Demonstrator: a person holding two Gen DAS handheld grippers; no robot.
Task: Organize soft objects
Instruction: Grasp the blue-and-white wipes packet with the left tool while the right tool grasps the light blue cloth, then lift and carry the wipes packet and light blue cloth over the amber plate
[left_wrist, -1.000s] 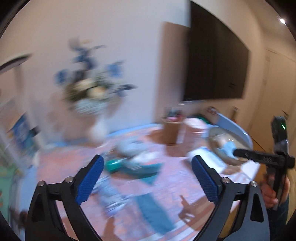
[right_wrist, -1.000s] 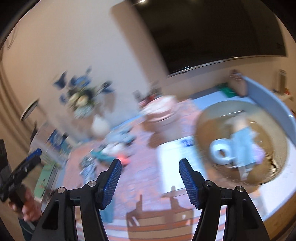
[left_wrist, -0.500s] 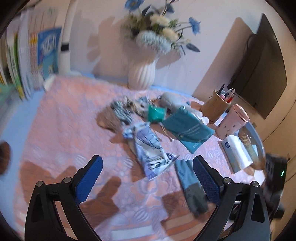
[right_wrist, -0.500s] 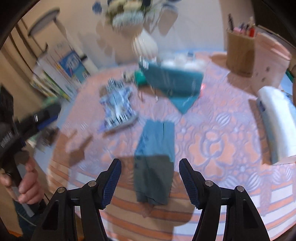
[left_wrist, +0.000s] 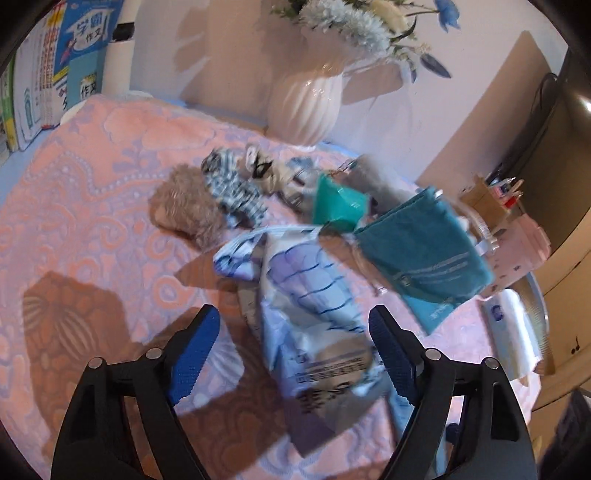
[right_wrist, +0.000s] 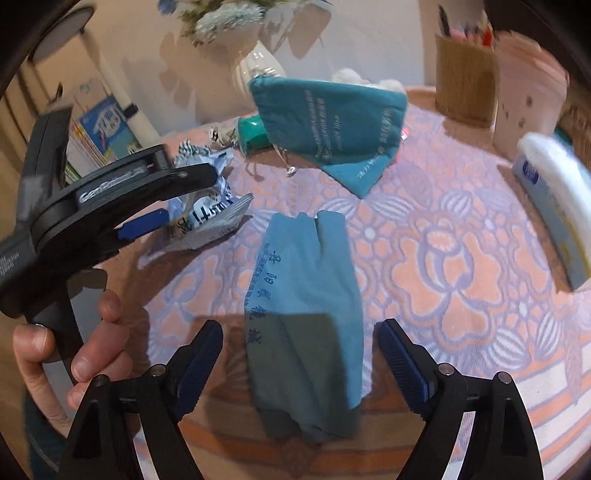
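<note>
I am working from my left side across to my right. In the left wrist view my left gripper (left_wrist: 291, 350) is pointing steeply down at the pink and lilac patterned cloth (left_wrist: 92, 206), and its jaws are closing, the blue pads not yet pressing on anything that I can make out. The crumpled white and pale blue printed plastic packet (left_wrist: 314, 325) is lying between them, its near end at six o'clock down among the fingers, its long axis running up toward eleven o'clock. That end sits nearer the right-hand pad (left_wrist: 391, 354) than the left one, so I judge a small shift toward three o'clock is wanted before the pinch.

Farther up, at twelve to two o'clock, a heap of other soft things is waiting: a tan fluffy piece (left_wrist: 184, 206), a striped scrap (left_wrist: 229, 184), a teal drawstring fabric pouch (left_wrist: 421, 258).

In the right wrist view my right gripper (right_wrist: 299, 362) is opening, nothing pressed between the pads. The folded blue fabric glove with printed characters (right_wrist: 303, 295) is lying dead ahead, long axis from six to twelve o'clock, cuff end down between the fingers, finger end away. It is squarely centred, so I judge the right hand is the nearer one for it, and the left hand (right_wrist: 74, 354) is staying with the packet.
</note>
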